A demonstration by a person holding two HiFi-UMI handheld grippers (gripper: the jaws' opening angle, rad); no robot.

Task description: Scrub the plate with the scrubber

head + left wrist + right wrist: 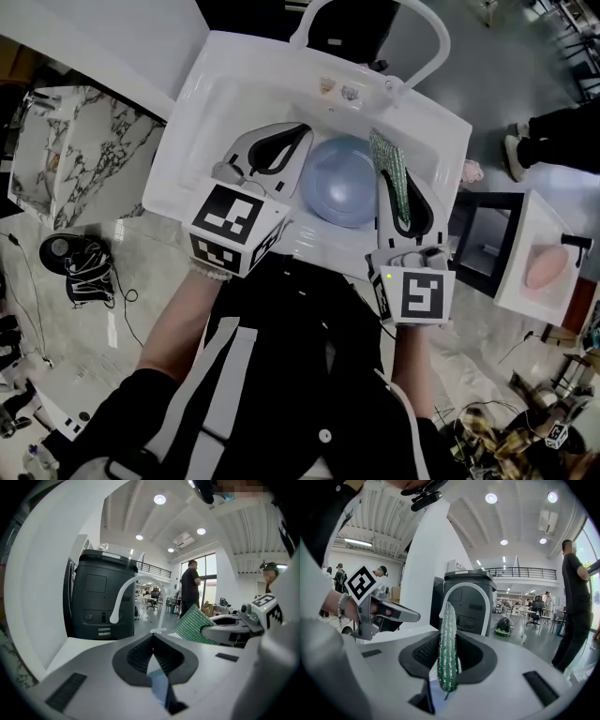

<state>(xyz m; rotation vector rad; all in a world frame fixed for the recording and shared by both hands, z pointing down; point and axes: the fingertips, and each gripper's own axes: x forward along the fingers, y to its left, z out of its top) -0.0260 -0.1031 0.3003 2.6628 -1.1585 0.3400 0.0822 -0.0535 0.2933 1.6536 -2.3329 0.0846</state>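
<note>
Head view: blue plate (pixel 342 181) flat in white sink (pixel 202 112), green scrubber (pixel 386 167) at its right edge; left gripper view: left gripper (pixel 153 637) clenched, empty; right gripper view: right gripper (pixel 448 634) grasping scrubber edge-on, best laid broadside on plate, the left jaws steadying the rim.

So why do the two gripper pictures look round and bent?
Left gripper view and right gripper view: a wide-angle lens bows straight lines and leaves dark corners; the ceiling lamps glare. Right gripper view: the scrubber is sharp. Head view: evenly lit, the plate clear.
</note>
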